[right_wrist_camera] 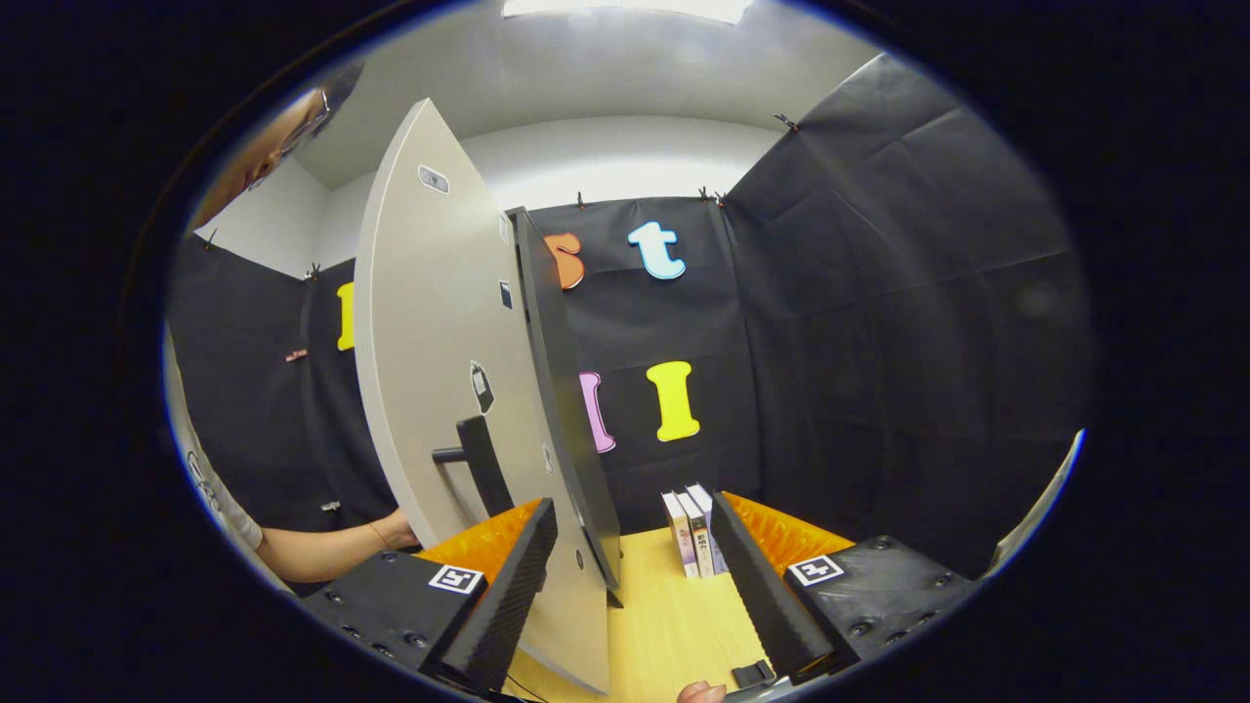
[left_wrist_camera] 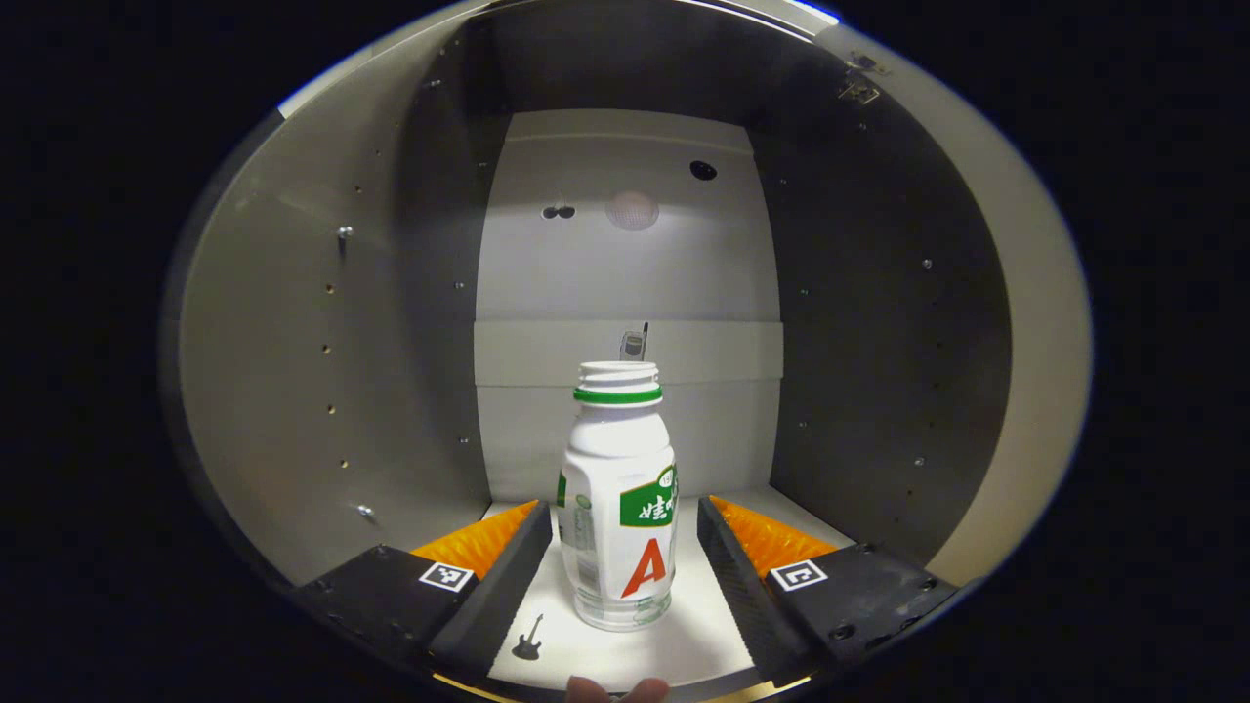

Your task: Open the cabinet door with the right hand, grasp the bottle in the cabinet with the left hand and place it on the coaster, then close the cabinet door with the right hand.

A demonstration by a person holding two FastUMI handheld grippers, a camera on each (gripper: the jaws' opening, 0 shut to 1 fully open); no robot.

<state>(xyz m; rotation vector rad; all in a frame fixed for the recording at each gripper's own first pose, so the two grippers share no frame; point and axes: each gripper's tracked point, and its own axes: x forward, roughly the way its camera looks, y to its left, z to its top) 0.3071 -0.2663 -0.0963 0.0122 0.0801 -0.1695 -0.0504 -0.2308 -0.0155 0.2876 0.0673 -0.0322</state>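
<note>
Grey cabinet walls (left_wrist_camera: 293,391) close round us on both sides, with a pale back panel ahead and a white cabinet floor (left_wrist_camera: 713,625) below. We judge the door-opening step done and the grasp in hand: our left gripper (left_wrist_camera: 625,557) stands with jaws spread wide, one finger on either side of the bottle (left_wrist_camera: 620,508) and neither touching it. The bottle stands upright near the front edge of the cabinet floor; it is white plastic with a white cap, a green ring under it and a printed label. Next we would need to ease forward a little and close squarely on its body. In the right gripper view, our right gripper (right_wrist_camera: 635,576) is open beside the cabinet door (right_wrist_camera: 439,391), which is swung out above the wooden tabletop (right_wrist_camera: 674,625), its handle (right_wrist_camera: 479,459) ungripped.
</note>
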